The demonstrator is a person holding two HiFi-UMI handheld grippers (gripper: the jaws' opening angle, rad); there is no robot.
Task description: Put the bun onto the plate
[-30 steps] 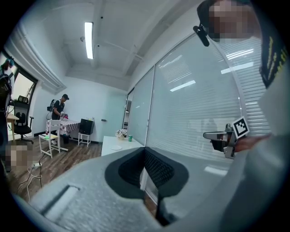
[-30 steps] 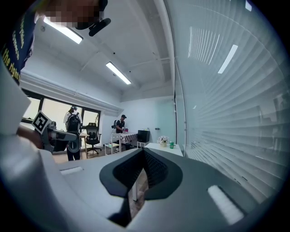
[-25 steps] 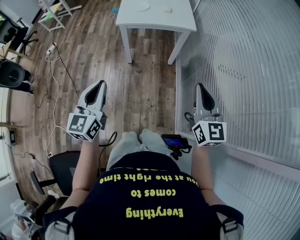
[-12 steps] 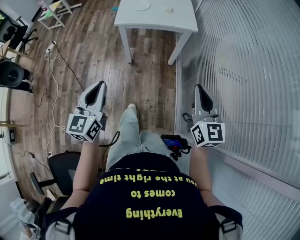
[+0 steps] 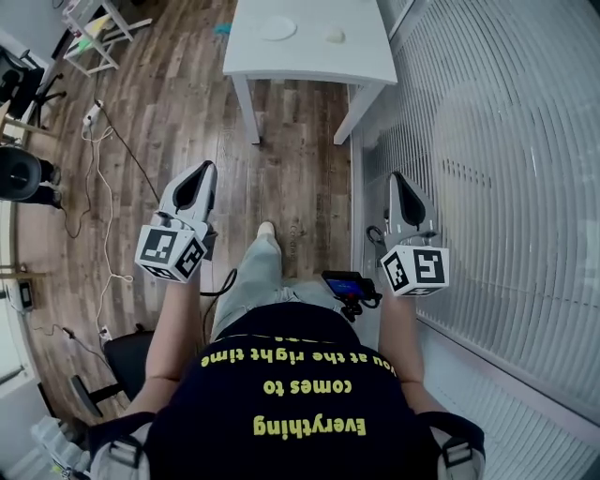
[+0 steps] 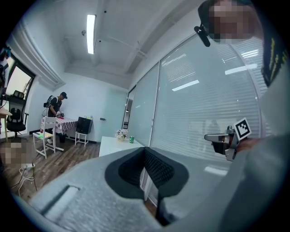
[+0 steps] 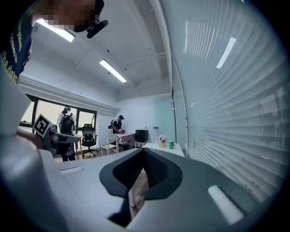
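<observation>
At the far left of the head view, a white cable (image 5: 101,211) trailed over the wooden floor (image 5: 291,169), near the dark base of an office chair (image 5: 19,173). The left hand-held gripper (image 5: 201,171) was held out roughly level above the floor. Its own view showed the two dark pads pressed together with nothing between them. Just right of it, below the person's dark shirt (image 5: 291,394), one leg (image 5: 258,267) reached forward. Well ahead of both tools stood the white desk (image 5: 309,58). It carried a round white plate (image 5: 278,28) towards its left side and the pale bun (image 5: 335,35) lying to the right of the plate, apart from it and directly on the desk top. A small black device (image 5: 345,284) hung at the person's waist. The right hand-held gripper (image 5: 400,180) was also held level and was likewise closed on nothing, its pads meeting in its own view. Furthest right ran a glass wall (image 5: 497,169) with horizontal stripes.
</observation>
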